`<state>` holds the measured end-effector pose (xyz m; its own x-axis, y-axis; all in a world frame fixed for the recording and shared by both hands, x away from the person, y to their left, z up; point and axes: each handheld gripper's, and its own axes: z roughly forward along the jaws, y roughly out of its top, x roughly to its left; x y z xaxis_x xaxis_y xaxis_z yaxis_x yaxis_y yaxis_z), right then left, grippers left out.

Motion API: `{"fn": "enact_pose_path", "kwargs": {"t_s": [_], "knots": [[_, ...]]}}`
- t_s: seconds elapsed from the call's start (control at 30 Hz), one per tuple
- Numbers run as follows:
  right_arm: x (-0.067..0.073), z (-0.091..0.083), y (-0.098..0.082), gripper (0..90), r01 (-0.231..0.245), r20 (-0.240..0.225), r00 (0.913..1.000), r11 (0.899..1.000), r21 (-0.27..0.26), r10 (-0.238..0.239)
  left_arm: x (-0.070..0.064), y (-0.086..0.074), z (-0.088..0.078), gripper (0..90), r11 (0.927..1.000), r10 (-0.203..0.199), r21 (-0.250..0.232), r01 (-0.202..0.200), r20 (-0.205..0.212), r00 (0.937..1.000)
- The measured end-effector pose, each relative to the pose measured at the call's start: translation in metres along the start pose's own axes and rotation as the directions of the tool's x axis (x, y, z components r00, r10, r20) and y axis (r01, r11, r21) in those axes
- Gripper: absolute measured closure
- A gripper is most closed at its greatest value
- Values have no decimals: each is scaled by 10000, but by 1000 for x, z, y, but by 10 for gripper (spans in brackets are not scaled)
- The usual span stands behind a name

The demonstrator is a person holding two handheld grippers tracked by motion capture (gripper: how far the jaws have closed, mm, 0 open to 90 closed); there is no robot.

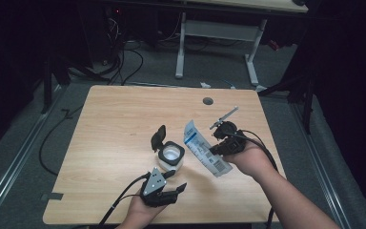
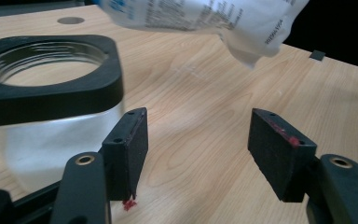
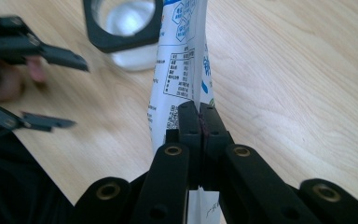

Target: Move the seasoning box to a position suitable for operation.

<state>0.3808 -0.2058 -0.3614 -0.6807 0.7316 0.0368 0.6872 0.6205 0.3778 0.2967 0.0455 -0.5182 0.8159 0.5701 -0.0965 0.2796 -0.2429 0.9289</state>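
Note:
A clear square jar (image 1: 171, 156) with a black rim stands mid-table, its black flip lid (image 1: 158, 136) tipped open at the back left. My right gripper (image 1: 215, 150) is shut on a white and blue printed pouch (image 1: 201, 145), which hangs tilted just right of the jar. In the right gripper view the jaws (image 3: 199, 111) pinch the pouch (image 3: 177, 60) flat, with the jar (image 3: 121, 23) beyond. My left gripper (image 1: 178, 179) sits open just in front of the jar, nothing between its pads. In the left gripper view the jar (image 2: 51, 88) stands left of the gripper (image 2: 198, 135), and the pouch (image 2: 205, 18) hangs overhead.
A round cable hole (image 1: 208, 101) sits near the table's far edge. The wooden table (image 1: 114, 119) is bare on its left half. Beyond it are a white desk frame (image 1: 217, 33) and cables on the grey floor.

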Motion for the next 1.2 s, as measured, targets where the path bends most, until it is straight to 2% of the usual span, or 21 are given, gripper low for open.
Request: {"fn": "enact_pose_path", "kwargs": {"t_s": [0.13,0.27,0.43,0.7,0.83,0.97,1.03,1.2], "knots": [[-9,7,-8,900,-156,170,9997,9997,212,152,5,-3,-7,384,9999,-44,-123,43,-160,9999],[-16,14,-15,900,-297,269,9992,9987,404,287,12,-6,-15,381,9999,103,-100,-107,-380,9992],[-26,19,-24,900,-508,395,9980,9971,562,486,31,-11,-23,381,9999,-133,-25,132,-800,9967],[-36,24,-39,900,-835,462,9957,9946,609,808,59,-15,-40,375,9982,-582,96,600,-1319,9896],[-38,25,-44,900,-923,548,9945,9938,621,889,70,-16,-50,369,9974,-686,115,716,-1685,9833],[-40,27,-49,900,-946,458,9947,9940,547,922,80,-19,-59,361,9965,-711,298,786,-2011,9770],[-42,28,-51,900,-1033,460,9938,9931,549,1008,83,-20,-63,356,9968,-499,497,622,-2185,9746],[-44,31,-55,900,-1093,463,9932,9927,510,1070,90,-26,-74,356,9948,-430,792,641,-2433,9690]]}}
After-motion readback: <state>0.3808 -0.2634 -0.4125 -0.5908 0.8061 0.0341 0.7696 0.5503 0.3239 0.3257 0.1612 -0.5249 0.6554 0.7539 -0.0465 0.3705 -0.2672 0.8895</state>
